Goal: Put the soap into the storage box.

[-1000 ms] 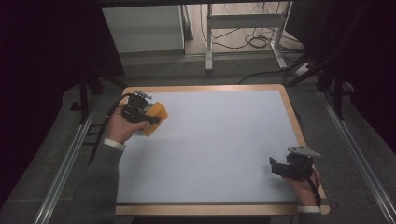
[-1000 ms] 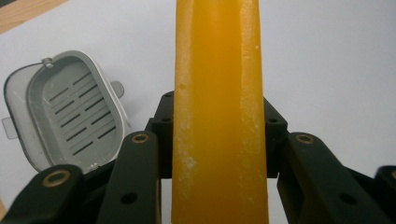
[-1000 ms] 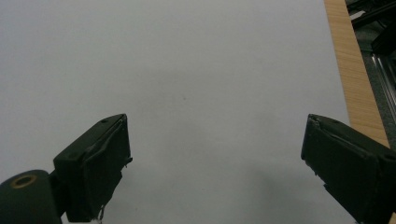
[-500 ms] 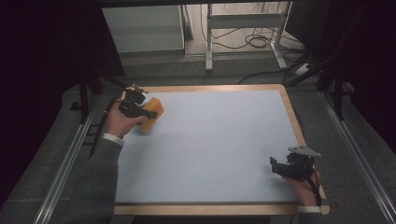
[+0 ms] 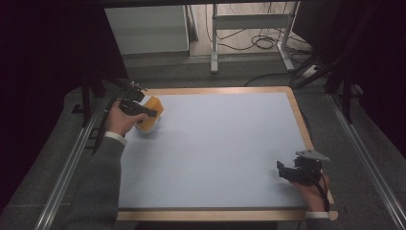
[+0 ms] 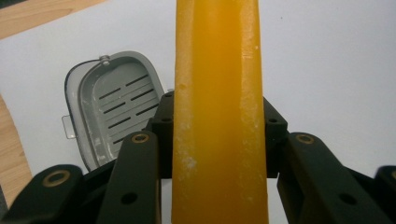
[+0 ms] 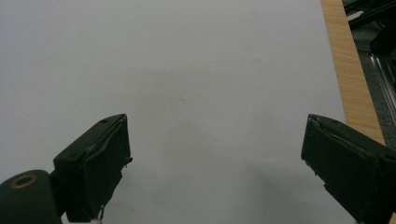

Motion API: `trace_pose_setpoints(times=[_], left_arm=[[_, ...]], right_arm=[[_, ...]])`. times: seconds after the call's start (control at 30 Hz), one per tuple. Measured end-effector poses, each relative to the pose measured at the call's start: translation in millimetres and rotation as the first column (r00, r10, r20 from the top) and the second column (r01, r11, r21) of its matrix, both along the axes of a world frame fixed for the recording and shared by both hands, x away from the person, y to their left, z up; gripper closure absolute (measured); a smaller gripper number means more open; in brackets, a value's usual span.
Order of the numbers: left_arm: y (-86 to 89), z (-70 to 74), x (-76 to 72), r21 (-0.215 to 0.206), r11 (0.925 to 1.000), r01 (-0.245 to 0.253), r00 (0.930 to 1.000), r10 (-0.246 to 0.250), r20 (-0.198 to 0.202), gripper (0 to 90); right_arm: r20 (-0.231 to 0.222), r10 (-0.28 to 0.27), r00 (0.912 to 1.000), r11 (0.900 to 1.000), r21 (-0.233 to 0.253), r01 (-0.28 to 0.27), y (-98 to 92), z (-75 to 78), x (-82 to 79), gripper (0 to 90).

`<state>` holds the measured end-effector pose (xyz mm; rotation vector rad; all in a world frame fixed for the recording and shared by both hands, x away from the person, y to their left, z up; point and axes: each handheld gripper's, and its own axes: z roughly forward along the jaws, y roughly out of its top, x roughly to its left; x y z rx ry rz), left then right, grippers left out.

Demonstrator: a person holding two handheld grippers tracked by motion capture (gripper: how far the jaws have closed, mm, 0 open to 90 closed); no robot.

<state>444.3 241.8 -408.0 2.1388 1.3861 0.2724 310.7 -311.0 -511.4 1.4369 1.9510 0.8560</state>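
Orange soap bar [image 6: 218, 116] clamped edge-up in left hand-held gripper [image 5: 143, 111], over grey tray [image 6: 109, 100]

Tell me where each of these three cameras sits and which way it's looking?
High view: above the person's side, looking forward and down on the table; both forearms, left gripper, right gripper.
Left gripper view: on that gripper, along jaws clamping the orange block; grey slotted dish beyond.
Right gripper view: along open jaws onto bare table.
Shared: the orange block, high and left gripper views.
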Motion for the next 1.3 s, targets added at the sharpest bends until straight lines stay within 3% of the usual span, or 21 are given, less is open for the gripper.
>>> trace_pose_setpoints(times=[0.73,1.07,1.3], left_arm=[[15.8,-27.9,37.3,0.002,0.9958,-0.092,0.9922,0.092,-0.085,60.8],[21.8,-34.5,46.4,-0.021,0.9908,-0.134,0.9877,0.131,-0.084,60.8],[28.3,-37.0,49.9,-0.013,0.9874,-0.157,0.9838,0.156,-0.089,60.8]], right_arm=[[-0.008,-0.006,1.0000,1.000,0.002,0.006,-2.3,-1.1,0.3,8.1],[-0.013,-0.011,0.9998,1.000,-0.001,0.011,-5.2,-2.8,1.0,8.1],[0.003,-0.019,0.9998,1.000,-0.003,0.019,-5.4,-2.0,0.3,8.1]])
